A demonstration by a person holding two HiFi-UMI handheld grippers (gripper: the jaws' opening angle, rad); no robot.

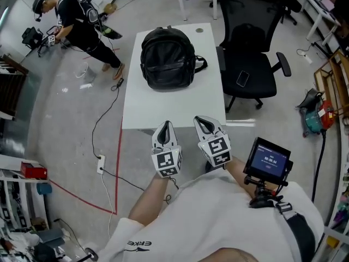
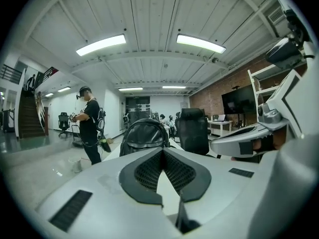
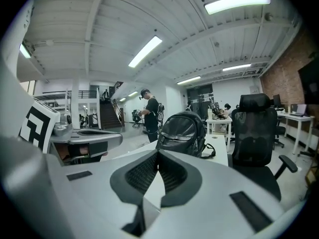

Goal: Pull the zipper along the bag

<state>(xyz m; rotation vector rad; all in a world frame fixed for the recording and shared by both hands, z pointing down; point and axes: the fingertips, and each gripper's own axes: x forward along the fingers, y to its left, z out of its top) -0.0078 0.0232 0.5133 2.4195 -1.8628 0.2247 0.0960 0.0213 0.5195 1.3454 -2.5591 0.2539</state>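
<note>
A black backpack (image 1: 166, 59) stands on the far half of the white table (image 1: 136, 113), its zipper too small to make out. My left gripper (image 1: 165, 127) and right gripper (image 1: 204, 121) hover side by side at the table's near edge, well short of the bag. Both are shut with nothing in them. In the left gripper view the backpack (image 2: 144, 136) rises beyond the closed left gripper (image 2: 162, 151), and the right gripper's body (image 2: 249, 141) shows at the right. In the right gripper view the backpack (image 3: 183, 131) sits past the closed right gripper (image 3: 157, 153).
A black office chair (image 1: 251, 64) with a phone (image 1: 242, 78) on its seat stands against the table's right side. A person (image 1: 82, 23) works at the far left. Cables and a power strip (image 1: 101, 164) lie on the floor left of the table.
</note>
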